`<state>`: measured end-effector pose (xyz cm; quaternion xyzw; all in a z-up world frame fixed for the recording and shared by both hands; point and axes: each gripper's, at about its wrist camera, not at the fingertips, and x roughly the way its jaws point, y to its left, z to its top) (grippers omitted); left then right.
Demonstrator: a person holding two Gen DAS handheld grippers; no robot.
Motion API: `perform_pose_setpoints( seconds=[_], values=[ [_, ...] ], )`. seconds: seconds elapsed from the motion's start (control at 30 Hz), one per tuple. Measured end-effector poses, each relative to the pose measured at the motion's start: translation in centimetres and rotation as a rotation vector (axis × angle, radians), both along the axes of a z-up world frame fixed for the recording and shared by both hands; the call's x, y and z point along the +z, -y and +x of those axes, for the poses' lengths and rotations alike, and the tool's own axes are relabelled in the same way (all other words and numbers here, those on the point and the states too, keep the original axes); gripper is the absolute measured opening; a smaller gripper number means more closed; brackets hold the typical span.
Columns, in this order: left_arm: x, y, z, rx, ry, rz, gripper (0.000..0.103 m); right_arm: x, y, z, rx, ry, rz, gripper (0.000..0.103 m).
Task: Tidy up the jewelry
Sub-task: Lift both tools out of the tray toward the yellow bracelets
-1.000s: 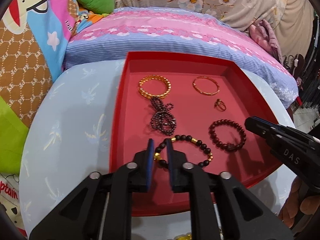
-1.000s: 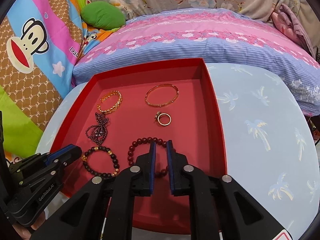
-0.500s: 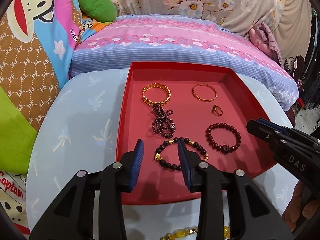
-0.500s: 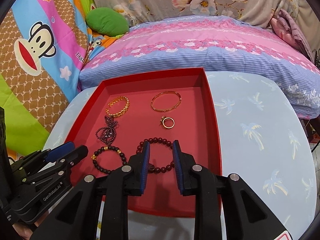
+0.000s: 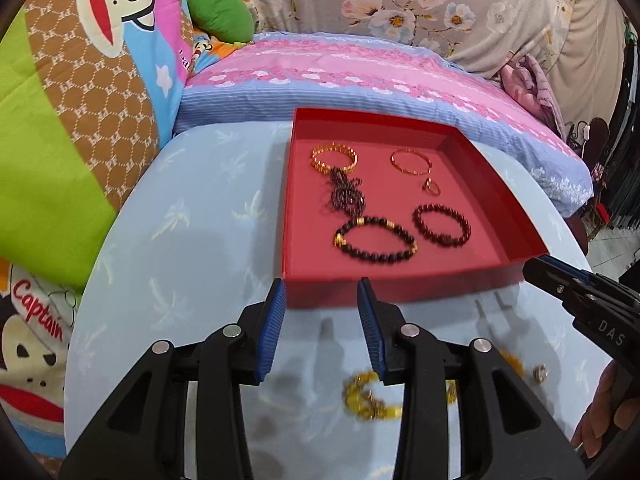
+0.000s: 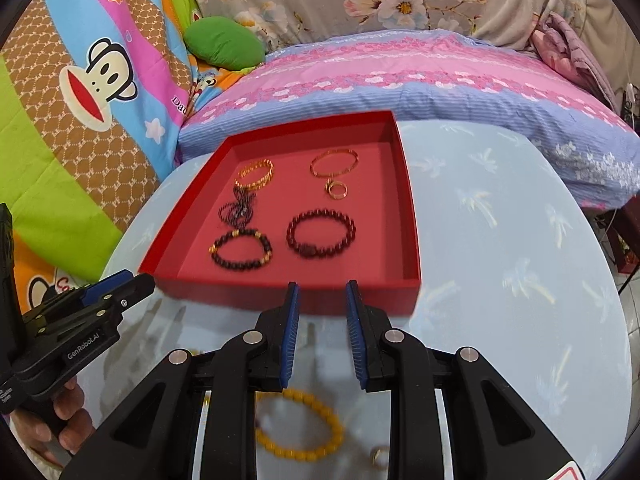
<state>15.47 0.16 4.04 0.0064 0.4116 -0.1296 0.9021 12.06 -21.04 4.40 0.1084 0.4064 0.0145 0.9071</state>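
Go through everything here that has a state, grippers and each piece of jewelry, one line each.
left gripper: open, nothing between the fingers
right gripper: open, holding nothing
red tray: on the table, no lid
black bead bracelet: lying flat in tray
dark red bead bracelet: flat in tray
gold ring: in tray
yellow bead bracelet: on the table, outside tray

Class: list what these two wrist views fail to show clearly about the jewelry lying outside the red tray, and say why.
- Yellow bracelet: right wrist view, blurred, partly behind the right gripper.
- Small ring: left wrist view, too small and blurred for detail.
- Yellow beads: left wrist view, blurred, partly behind the left gripper; count unclear.
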Motion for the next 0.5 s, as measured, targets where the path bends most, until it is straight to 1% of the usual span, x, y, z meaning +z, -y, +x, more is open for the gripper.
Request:
perform_pose_setpoints(
  seconds=[0.23, 0.3, 0.37, 0.5],
  values=[
    [-1.5, 0.0, -2.9, -0.013, -0.042, -0.011, 0.035, -1.2, -0.6, -3.6, 0.008, -0.026, 0.007, 0.024],
    [-2.2, 0.3, -3.4, -0.018, -0.060, -0.015, 0.037, -1.5, -0.7, -4.4, 0.005, -0.032, 0.005, 0.024],
    [-2.9, 0.7, -3.9, -0.016, -0.071, -0.012, 0.042, -1.9, -0.8, -5.0, 0.002, -0.040, 0.005, 0.024],
    [-3.8, 1.0, -4.5, -0.006, -0.087, -0.006, 0.043, -2.8, -0.8, -5.9, -0.003, -0.063, 0.012, 0.024]
  ],
)
